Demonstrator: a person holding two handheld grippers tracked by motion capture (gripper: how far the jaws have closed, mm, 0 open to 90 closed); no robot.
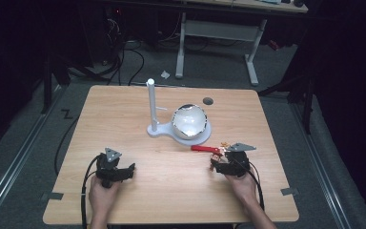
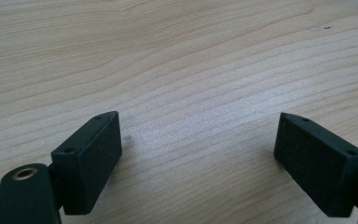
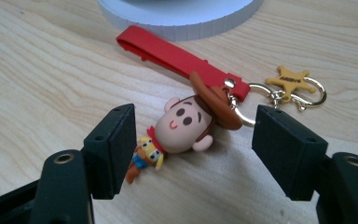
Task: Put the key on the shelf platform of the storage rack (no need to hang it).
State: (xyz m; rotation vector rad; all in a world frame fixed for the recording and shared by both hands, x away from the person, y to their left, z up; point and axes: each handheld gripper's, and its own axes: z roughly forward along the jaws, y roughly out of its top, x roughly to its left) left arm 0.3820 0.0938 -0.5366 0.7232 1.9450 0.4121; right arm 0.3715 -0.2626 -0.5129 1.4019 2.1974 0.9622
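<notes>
Currently, the cowboy keychain (image 3: 186, 122) lies flat on the tabletop (image 1: 171, 191), between the fingers (image 3: 112, 149) of the right gripper (image 3: 193, 151). Its long axis runs from the small figure body beside the left finger, through the large round head, to the red strap (image 3: 177, 58) that extends up and away from the fingers. The far end of the strap lies just beside the rim of the white stand base (image 3: 177, 18). A metal ring (image 3: 307, 93) and a yellow star charm (image 3: 289, 79) lie beyond the right finger, attached at the near end of the strap. In the high view the red strap (image 1: 206, 148) points from the right gripper (image 1: 228, 162) toward the stand base (image 1: 171, 131).

Right gripper: fingers spread wide. The figure's feet lie at the inner face of the left finger; contact cannot be confirmed. The right finger stands apart from the head, and the key ring passes just beside its upper corner. Nothing is clamped.

Left gripper (image 2: 198, 149): fingers (image 2: 91, 161) spread wide, with bare wood grain between them. Nothing is held. In the high view the left gripper (image 1: 114, 169) rests low over the tabletop, well apart from the keychain.

A white post (image 1: 151, 102) rises from the stand base, and a shiny round bowl (image 1: 189, 121) sits on the base, beyond the right gripper's fingers.
</notes>
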